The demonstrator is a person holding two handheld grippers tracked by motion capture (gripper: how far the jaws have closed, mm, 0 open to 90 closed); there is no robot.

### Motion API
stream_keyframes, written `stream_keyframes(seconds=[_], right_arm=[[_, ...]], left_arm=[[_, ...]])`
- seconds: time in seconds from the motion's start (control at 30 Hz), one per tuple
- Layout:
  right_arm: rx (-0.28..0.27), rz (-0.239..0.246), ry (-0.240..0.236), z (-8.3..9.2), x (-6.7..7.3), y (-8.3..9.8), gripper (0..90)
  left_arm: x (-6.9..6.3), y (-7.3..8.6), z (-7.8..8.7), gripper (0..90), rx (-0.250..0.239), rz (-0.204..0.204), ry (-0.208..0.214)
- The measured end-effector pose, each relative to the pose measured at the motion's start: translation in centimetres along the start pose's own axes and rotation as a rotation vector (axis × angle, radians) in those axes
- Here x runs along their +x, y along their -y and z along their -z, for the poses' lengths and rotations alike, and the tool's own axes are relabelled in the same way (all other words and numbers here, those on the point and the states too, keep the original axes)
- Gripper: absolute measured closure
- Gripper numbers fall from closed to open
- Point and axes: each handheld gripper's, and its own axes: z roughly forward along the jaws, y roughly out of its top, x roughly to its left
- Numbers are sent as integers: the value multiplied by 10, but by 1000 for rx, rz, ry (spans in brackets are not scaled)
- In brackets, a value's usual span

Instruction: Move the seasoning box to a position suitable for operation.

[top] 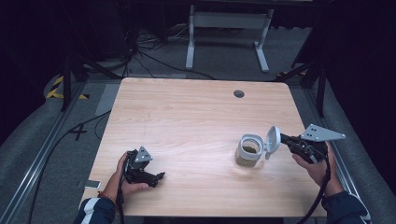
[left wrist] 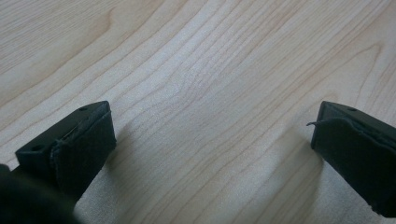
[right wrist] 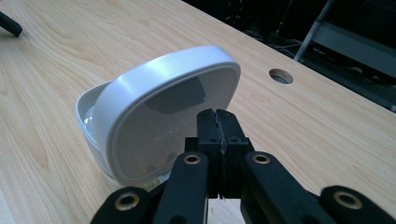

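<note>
1. A white lid (top: 272,141) is tilted up on edge at the right rim of a jar (top: 248,151), its inner face turned toward the right gripper (top: 283,139).
2. The jar is a small clear container with a white collar and something dark green-brown inside. It stands upright on the right half of the table (top: 187,121), near the front edge.
3. In the right gripper view the lid (right wrist: 163,116) stands directly ahead of the jaws, with the jar's white rim (right wrist: 86,116) just behind it.
4. The right gripper's (right wrist: 218,121) jaws are pressed fully together. Their tips meet at the lid's near edge; whether they pinch a tab there I cannot tell.
5. That gripper comes in from the right, nearly level, held in a person's hand.
6. The left gripper (top: 161,177) rests at the front left of the table, well apart from the jar.
7. Its jaws stand wide apart, with bare wood (left wrist: 205,116) between them.
</note>
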Motion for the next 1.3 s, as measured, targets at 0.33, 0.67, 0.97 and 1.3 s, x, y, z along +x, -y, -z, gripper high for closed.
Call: stream_keyframes(seconds=[0.33, 0.67, 0.97, 1.3], right_arm=[[-4, 18, -11, -2, 3, -1, 900], [-2, 30, -30, -4, 8, -4, 900], [1, 48, -51, -8, 14, -5, 900], [-1, 52, -65, -10, 16, -5, 900]], left_arm=[[0, 0, 0, 0, 0, 0, 0], [0, 0, 0, 0, 0, 0, 0], [0, 0, 0, 0, -1, 0, 1], [0, 0, 0, 1, -2, 1, 2]])
